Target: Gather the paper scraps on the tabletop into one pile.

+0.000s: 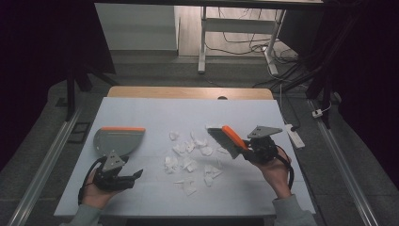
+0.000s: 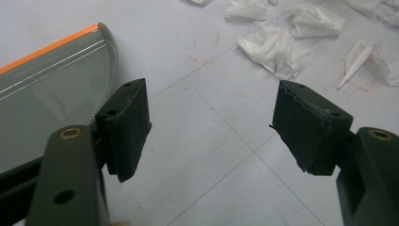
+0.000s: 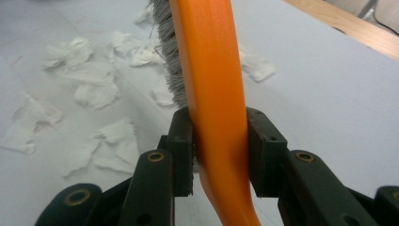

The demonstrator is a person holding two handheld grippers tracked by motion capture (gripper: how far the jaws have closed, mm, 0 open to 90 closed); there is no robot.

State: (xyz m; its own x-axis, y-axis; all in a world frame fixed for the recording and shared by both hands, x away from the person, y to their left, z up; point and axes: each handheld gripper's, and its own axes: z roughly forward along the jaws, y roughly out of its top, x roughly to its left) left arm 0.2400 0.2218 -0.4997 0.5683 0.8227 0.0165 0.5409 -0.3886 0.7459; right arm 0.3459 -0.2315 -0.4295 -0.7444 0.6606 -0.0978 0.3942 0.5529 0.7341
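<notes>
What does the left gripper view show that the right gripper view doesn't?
The left gripper view has the grey dustpan with its orange edge lying on the table, beside the left gripper, whose jaws stand wide open and hold nothing. The right gripper view has the right gripper clamped on the orange handle of a brush, grey bristles along one side, plus the table's wooden edge. Both share the white table cover and the scattered scraps of torn white paper.
</notes>
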